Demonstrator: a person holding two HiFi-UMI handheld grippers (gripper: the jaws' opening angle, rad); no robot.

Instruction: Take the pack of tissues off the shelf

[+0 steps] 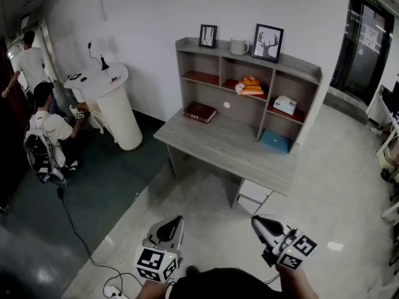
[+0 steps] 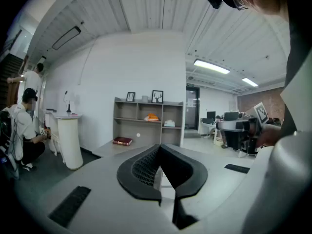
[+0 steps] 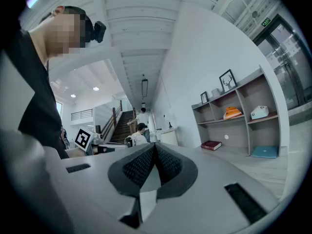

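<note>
Office floor stretching ahead to desk (image 1: 218,143) and shelf (image 1: 299,65); tissues (image 1: 285,104), likely the white pack, sitting in right-hand compartment, far beyond reach. Left gripper (image 1: 171,225) and right gripper (image 1: 264,224) carried low, jaws pressed together on nothing, probably just for the walk up

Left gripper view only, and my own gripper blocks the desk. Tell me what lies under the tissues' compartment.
Observer: A flat blue item lies on the desk, right below the white pack that I take for the tissues.
Operator: Report the right gripper.
Observer: The right gripper is shut, with nothing between its jaws.
Operator: Check under the desk.
Observer: A white drawer unit stands there, on the pack's side.
</note>
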